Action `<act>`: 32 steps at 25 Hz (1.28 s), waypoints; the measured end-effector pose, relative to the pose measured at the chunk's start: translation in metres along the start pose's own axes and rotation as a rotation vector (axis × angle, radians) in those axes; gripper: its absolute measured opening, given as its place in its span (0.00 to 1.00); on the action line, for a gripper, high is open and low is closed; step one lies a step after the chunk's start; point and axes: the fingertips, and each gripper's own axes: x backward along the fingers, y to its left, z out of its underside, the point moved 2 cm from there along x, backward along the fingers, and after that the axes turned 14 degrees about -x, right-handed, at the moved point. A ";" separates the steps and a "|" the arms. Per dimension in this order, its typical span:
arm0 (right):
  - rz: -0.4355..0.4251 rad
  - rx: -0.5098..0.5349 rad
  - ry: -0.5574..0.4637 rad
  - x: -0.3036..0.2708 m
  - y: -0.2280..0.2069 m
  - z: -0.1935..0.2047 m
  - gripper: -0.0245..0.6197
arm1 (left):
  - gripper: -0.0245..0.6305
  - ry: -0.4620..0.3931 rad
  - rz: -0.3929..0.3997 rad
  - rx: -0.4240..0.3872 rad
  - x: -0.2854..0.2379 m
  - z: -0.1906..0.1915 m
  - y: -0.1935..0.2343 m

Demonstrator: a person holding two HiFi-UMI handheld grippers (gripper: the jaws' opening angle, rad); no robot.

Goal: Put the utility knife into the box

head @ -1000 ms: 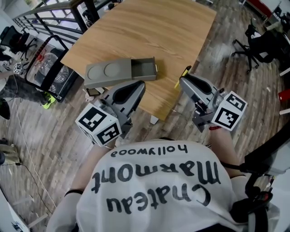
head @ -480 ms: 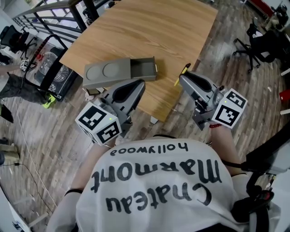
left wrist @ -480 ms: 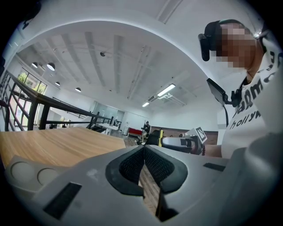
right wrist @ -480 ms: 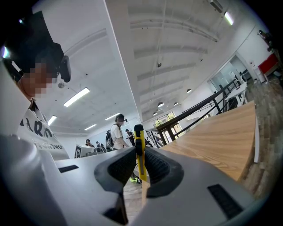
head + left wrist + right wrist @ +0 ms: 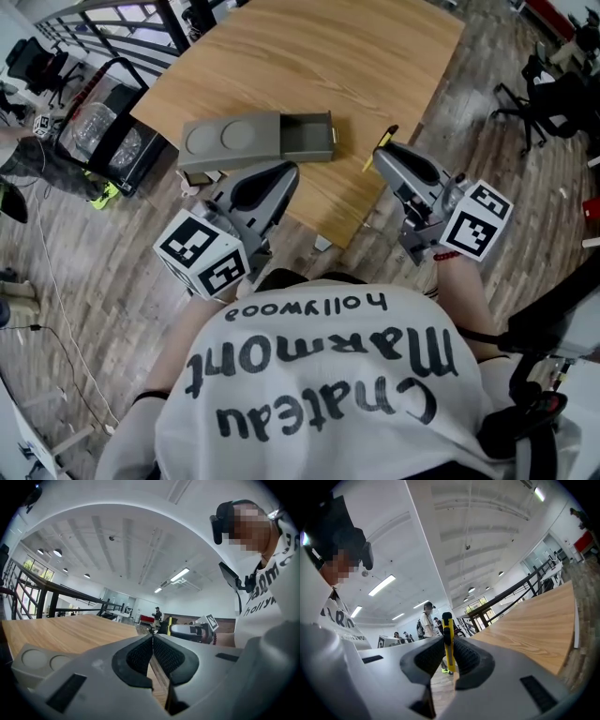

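A grey box (image 5: 246, 142) lies on the wooden table (image 5: 319, 66) near its front edge, its drawer (image 5: 307, 140) pulled out to the right and showing nothing inside. My right gripper (image 5: 379, 159) is shut on a yellow and black utility knife (image 5: 382, 148), held right of the drawer at the table's edge; in the right gripper view the knife (image 5: 448, 641) stands upright between the pads. My left gripper (image 5: 286, 172) is shut with nothing in it, just in front of the box, whose lid (image 5: 35, 660) shows low in the left gripper view.
A black wire cart (image 5: 103, 127) stands left of the table. Office chairs (image 5: 544, 98) stand at the right on the plank floor. A black railing (image 5: 112, 14) runs along the back left. People stand far off in the room (image 5: 425, 623).
The view has shifted a little, so box and table sit slightly lower and further right in the picture. Both grippers keep their places and the knife stays held.
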 end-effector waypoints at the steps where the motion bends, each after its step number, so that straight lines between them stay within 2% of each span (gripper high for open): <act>1: -0.005 -0.006 0.007 -0.001 0.000 0.003 0.14 | 0.05 0.006 -0.009 0.003 0.002 0.002 -0.001; 7: -0.012 -0.023 0.030 -0.004 -0.003 0.007 0.14 | 0.05 0.025 -0.026 0.019 0.004 0.009 -0.001; 18: 0.051 -0.050 0.015 -0.017 -0.002 0.011 0.14 | 0.05 0.023 0.045 0.037 0.006 0.007 0.018; 23: 0.093 -0.068 0.004 -0.050 -0.008 0.014 0.14 | 0.05 0.035 0.091 0.052 0.012 0.014 0.057; 29: 0.145 -0.099 -0.051 -0.076 -0.034 0.007 0.14 | 0.05 0.085 0.164 0.030 -0.001 0.018 0.095; 32: 0.164 -0.121 -0.066 -0.090 -0.044 0.006 0.14 | 0.05 0.106 0.172 0.029 -0.001 0.022 0.117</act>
